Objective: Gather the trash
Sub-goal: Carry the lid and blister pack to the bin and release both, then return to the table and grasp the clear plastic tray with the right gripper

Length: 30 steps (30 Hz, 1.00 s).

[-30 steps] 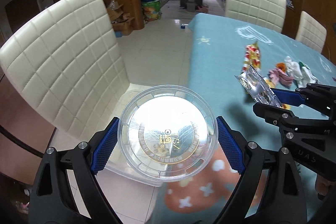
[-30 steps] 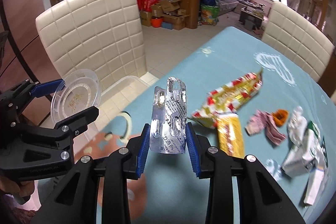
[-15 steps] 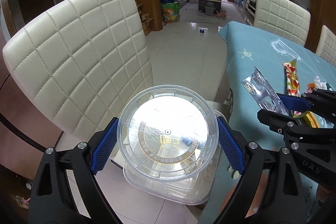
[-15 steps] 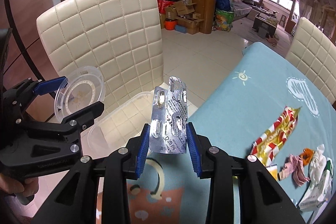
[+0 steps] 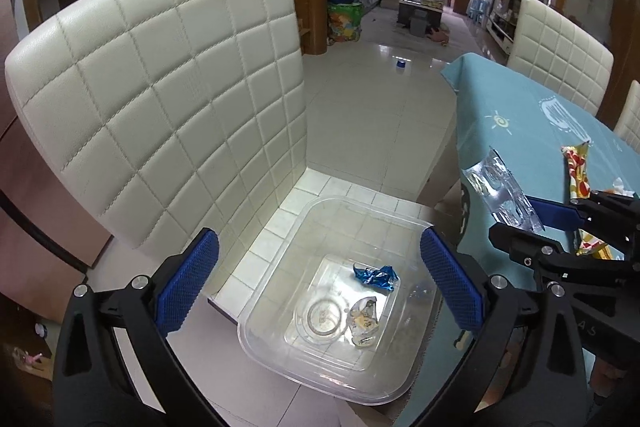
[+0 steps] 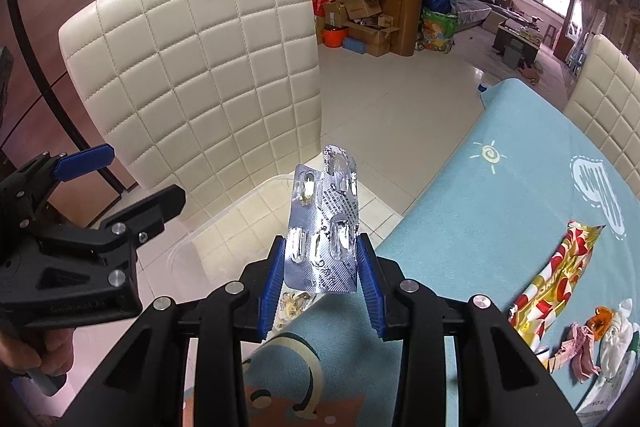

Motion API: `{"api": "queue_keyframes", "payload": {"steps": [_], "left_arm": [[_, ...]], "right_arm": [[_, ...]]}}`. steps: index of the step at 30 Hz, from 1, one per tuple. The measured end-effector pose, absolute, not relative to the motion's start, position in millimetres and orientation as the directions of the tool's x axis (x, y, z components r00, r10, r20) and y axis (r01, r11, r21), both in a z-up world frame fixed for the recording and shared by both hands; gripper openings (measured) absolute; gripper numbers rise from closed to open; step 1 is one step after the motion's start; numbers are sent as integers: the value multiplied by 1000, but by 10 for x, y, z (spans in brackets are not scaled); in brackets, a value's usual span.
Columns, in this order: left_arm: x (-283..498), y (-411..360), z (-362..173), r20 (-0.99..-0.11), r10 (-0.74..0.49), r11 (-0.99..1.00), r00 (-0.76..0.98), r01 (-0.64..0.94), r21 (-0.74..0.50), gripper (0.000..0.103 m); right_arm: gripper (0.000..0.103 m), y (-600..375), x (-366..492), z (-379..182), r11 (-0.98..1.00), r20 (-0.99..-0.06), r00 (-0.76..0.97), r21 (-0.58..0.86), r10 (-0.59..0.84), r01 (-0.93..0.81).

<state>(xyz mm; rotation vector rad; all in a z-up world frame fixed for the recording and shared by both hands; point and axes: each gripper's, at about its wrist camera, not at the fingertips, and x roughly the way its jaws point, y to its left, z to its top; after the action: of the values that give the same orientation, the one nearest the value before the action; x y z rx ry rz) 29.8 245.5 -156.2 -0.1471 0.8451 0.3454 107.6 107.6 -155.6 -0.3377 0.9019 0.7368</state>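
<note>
Left wrist view: a clear plastic bin [image 5: 332, 311] sits on the seat of a cream quilted chair [image 5: 160, 99], between the two blue pads of the left gripper [image 5: 318, 283]. Inside the bin lie a crumpled blue wrapper [image 5: 376, 277] at about 1 o'clock from its centre, a clear round lid [image 5: 322, 317] at about 7 o'clock, and a scrap of pale foil [image 5: 364, 319] just to the right of the lid. The left gripper's jaws have just been opening and now stand wide apart, with nothing held between them.

At 3 o'clock in this view the right gripper [image 5: 532, 223] enters from the edge, carrying a silver blister pack [image 5: 496, 187] over the rim of the table with the turquoise cloth [image 5: 516, 115].

Right wrist view: the right gripper [image 6: 322, 279] is clamped on the lower part of the blister pack [image 6: 326, 223], which stands nearly upright and tilts slightly to 1 o'clock. Behind the pack is the bin's far rim [image 6: 240, 203] on the chair [image 6: 200, 67]. At 9 o'clock the left gripper [image 6: 132, 179] appears side-on, a hand [image 6: 36, 351] below it. At 4 o'clock on the cloth [image 6: 480, 211] lie a red-and-yellow wrapper [image 6: 560, 275] and further crumpled scraps [image 6: 592, 347].
</note>
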Motion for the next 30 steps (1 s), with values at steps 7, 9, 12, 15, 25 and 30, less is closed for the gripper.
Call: {"api": "queue_keyframes", "payload": {"steps": [7,9,12,15,25,30], "left_arm": [[234,2566,-1646,-771,255,920,583,-393,7,99],[198,2586,-1659,-777,258,914,575,-405,4,99],[156,2624,-1669,-781,261,908,567,-420,-2,99],[119,2637,-1658,-781,263,903,566,-429,-7,99],[74,2395,-1485,-768,241,922,593,-387,-9,99],[70,2132,-1364,-754,216,943,620,-334,-4,99]], "right_arm": [[38,1201,1074,-1605,692,-815,362,65,452,-719],[39,1226,1062,-1608,688,-817,356,66,453,-723],[58,1242,1027,-1575,682,-812,363,58,457,-729],[61,1212,995,-1531,686,-801,383,48,461,-726],[61,886,921,-1372,736,-792,410,71,452,-674],[61,575,840,-1270,771,-778,449,69,438,-633]]}}
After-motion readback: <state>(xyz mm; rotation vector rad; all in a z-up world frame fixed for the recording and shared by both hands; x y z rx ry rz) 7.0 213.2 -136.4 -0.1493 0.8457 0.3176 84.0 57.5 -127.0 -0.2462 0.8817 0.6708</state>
